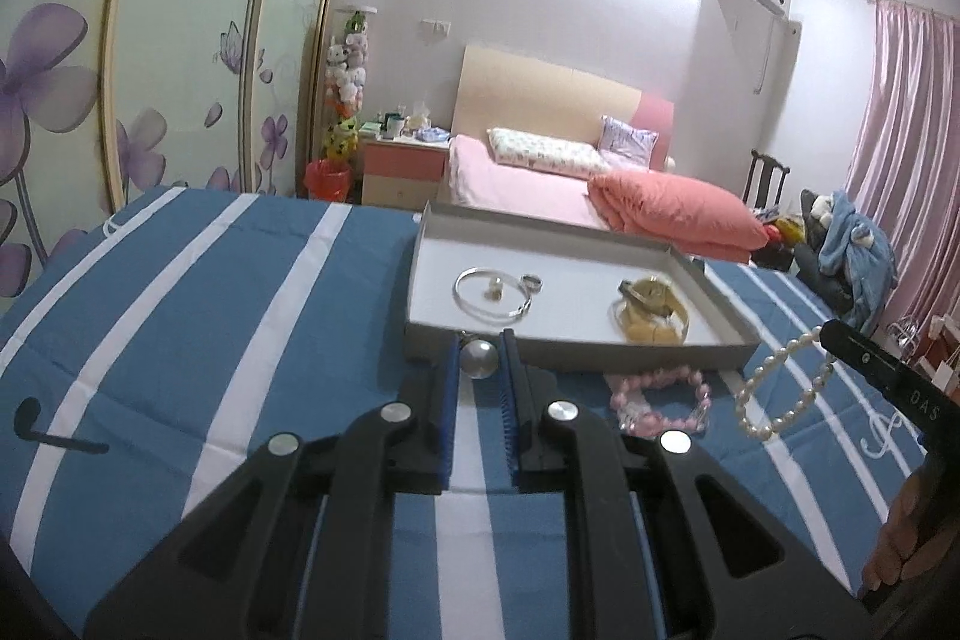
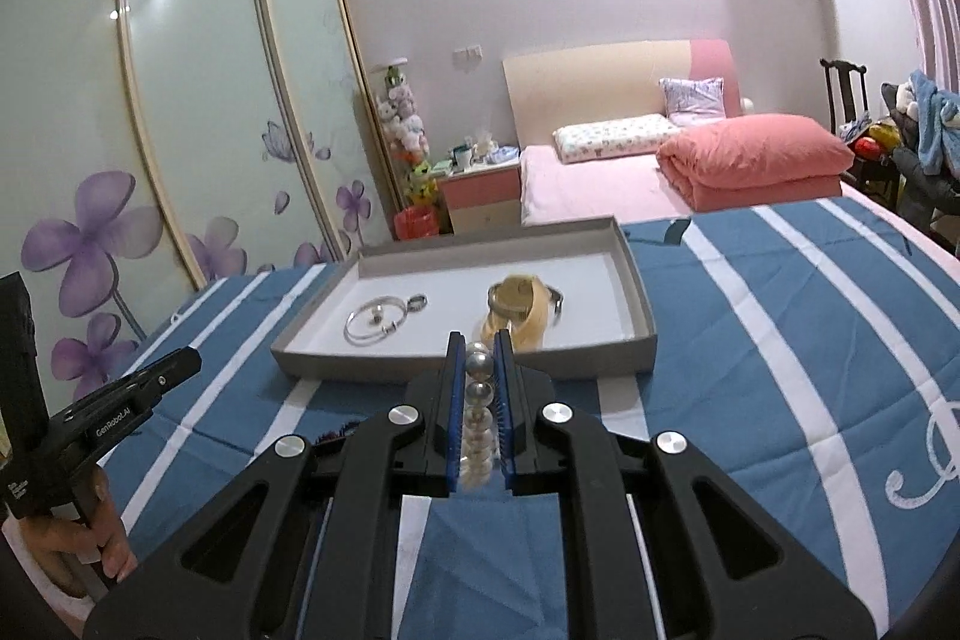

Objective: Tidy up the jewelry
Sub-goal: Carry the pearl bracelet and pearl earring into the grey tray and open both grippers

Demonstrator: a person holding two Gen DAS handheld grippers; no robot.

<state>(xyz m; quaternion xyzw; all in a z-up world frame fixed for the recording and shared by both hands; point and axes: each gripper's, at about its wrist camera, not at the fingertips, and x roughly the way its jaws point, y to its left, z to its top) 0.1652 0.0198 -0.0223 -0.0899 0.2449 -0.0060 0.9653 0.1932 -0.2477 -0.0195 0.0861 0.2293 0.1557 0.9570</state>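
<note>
Left jaws: the left gripper (image 1: pixel 478 352) has its blue-padded jaws drawn close around a round silvery ball pendant (image 1: pixel 478 357), which sits between the tips and touches both pads.
Right jaws: the right gripper (image 2: pixel 480 358) is closed on a pearl necklace (image 2: pixel 478 424); the beads run in a row between the pads, with the rest hanging in a loop below the tips, as the left wrist view shows (image 1: pixel 780 388).
Just ahead: a shallow grey tray (image 1: pixel 576 349) with a white floor lies on the bed, directly in front of both grippers.
In the tray: a silver bangle (image 1: pixel 489 295) with a small pale piece inside its ring, a ring (image 1: pixel 531 284) touching the bangle's far edge, and, well apart to the other side, a yellow band item (image 1: pixel 651 310) whose kind I cannot tell.
Beside the tray: a pink bead bracelet (image 1: pixel 660 400) lies on the cover, near the tray's front wall.
Underneath: a blue bedcover (image 1: pixel 210 310) with white stripes.
</note>
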